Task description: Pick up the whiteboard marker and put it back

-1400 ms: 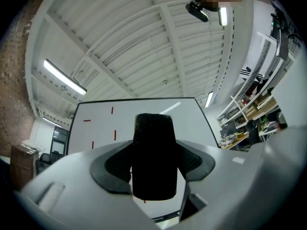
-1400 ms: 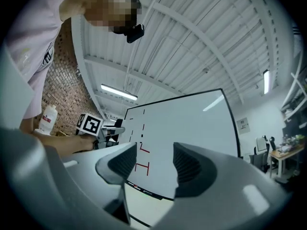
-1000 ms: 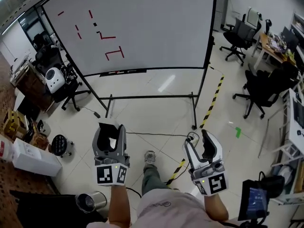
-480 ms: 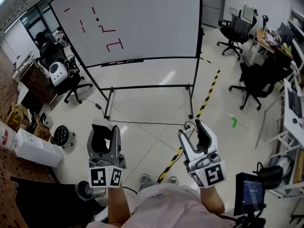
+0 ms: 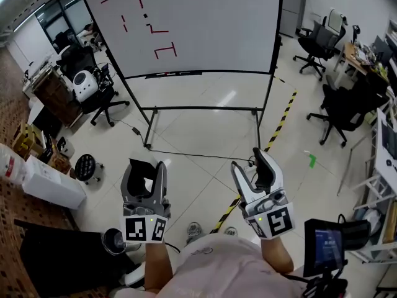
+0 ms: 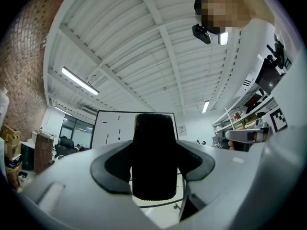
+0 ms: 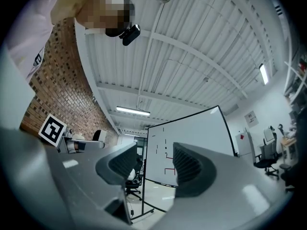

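Two hand-held grippers point(image 5: 147, 166) point(image 5: 249, 161), one marker point(image 6: 153, 157)

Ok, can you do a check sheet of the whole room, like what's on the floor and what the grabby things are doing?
Surface: pale tiled floor, with striped yellow and black tape across it.
Job's things: whiteboard with red and black marks; small things lie on its tray, too small to pick out a marker.
Clutter: white box, round stool and metal bin at the left.
Grippers: left gripper has its jaws shut on a black block; right gripper has its jaws open, nothing between them.
Cables: black cable on the floor under the whiteboard.
Surroundings: office chairs and a desk at the right.
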Available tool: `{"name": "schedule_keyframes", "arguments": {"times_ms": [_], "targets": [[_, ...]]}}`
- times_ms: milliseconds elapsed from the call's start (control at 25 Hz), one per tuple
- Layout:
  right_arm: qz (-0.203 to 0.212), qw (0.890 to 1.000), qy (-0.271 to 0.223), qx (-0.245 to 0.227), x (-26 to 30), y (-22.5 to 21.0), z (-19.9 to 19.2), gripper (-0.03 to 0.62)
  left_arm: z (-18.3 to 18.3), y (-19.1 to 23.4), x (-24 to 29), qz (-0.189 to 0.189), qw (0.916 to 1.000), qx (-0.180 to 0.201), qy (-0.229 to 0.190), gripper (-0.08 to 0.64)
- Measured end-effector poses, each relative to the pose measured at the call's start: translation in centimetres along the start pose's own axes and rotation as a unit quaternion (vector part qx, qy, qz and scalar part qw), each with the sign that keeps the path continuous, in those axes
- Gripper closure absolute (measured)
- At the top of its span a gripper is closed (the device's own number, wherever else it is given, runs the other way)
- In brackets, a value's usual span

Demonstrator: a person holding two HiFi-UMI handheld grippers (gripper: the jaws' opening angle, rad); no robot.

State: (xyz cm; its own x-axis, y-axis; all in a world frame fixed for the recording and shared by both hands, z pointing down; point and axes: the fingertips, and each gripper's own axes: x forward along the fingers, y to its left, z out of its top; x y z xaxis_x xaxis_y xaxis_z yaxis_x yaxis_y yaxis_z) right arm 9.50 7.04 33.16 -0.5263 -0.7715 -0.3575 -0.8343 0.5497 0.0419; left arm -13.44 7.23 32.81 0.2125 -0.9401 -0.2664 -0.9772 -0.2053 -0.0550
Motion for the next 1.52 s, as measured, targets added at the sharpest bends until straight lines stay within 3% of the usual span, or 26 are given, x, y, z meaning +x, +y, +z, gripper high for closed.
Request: {"name": "schedule_keyframes", "arguments": {"times_ms": [840, 1520], "targets": [[-0.005, 1.0, 0.005, 0.003, 3.5, 2.4, -1.2, 0.362, -1.1, 2.0, 2.0, -0.027, 0.9995, -0.015, 0.008, 0.295], [0.006, 1.0, 0.01, 0.006, 3.7, 3.8, -2.0, 0.362, -1.5, 2.6, 1.1, -0.023, 0.9995, -0.021, 0.008, 0.295]]}}
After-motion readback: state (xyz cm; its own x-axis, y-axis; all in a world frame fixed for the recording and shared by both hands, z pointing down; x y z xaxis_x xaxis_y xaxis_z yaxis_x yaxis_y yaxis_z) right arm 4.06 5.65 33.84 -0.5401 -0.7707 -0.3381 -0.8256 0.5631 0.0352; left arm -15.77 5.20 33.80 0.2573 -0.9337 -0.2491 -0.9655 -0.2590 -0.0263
